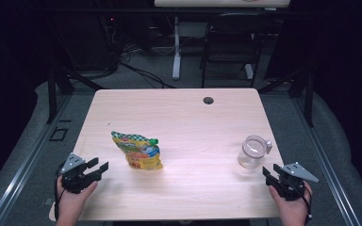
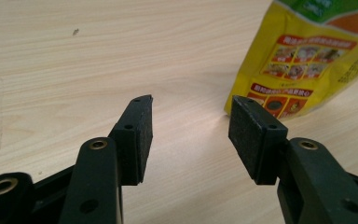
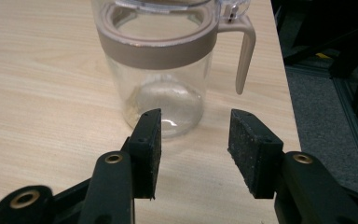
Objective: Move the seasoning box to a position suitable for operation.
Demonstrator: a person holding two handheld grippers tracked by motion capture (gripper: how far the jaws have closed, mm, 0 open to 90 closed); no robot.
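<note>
Two tongs are hovering wide open, gripping nothing: left tongs (image 1: 97,166) sitting just short of the yellow pouch (image 1: 139,150), right tongs (image 1: 270,171) facing the glass jar (image 1: 253,151) close ahead on the table (image 1: 188,117).

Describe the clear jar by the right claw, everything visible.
The jar is clear, glass-like, round, with a beige band around its neck, a clear lid on top and a beige lever hanging down one side. It stands upright and looks empty, near the table's right edge. The right claw is open just short of it, not touching.
</note>
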